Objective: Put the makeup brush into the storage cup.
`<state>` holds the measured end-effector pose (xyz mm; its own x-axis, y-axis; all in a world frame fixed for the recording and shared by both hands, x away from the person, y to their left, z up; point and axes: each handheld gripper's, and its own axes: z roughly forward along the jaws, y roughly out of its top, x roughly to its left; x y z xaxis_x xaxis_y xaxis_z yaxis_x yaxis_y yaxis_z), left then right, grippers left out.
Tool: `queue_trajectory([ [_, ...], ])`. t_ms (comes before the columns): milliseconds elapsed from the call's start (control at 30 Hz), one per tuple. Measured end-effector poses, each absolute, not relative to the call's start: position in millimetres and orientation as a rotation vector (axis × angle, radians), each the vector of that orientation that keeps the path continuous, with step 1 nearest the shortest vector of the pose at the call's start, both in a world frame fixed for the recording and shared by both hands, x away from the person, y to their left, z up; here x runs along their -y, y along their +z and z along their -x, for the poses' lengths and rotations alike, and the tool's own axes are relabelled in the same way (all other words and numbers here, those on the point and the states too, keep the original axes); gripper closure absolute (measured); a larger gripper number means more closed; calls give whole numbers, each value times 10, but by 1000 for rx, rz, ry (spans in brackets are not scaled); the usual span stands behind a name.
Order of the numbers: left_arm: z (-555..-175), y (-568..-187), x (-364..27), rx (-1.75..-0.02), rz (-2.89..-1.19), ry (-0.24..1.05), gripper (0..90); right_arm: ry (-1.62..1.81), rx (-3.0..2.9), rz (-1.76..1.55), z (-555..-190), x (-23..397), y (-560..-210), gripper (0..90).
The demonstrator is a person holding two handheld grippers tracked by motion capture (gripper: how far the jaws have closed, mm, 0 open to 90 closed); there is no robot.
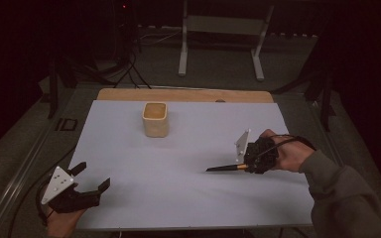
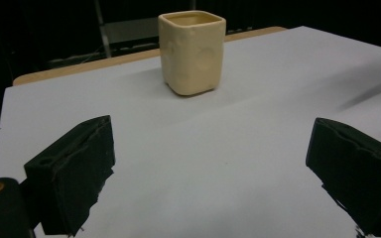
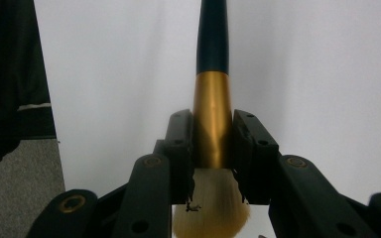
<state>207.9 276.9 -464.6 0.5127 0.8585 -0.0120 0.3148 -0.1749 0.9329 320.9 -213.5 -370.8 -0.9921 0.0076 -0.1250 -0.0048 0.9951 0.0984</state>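
White sheet-covered table, wood edge at the far side. Cream squarish ceramic cup upright near the far edge, well apart from both tools. Left gripper at the near-left corner, jaws spread wide, nothing between them. Right gripper at the right, clamped on the gold ferrule of a black-handled makeup brush; handle points left, just over the sheet.

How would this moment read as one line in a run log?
right gripper: shut on brush | left gripper: open, empty | cup: upright, untouched
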Motion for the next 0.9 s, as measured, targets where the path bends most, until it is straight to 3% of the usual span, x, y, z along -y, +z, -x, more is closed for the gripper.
queue_trajectory([
  [900, -2280, -4436, -2356, -851, -1775, 609, 65, 146, -3001, 80, -3302, 1779, -3546, 704],
])
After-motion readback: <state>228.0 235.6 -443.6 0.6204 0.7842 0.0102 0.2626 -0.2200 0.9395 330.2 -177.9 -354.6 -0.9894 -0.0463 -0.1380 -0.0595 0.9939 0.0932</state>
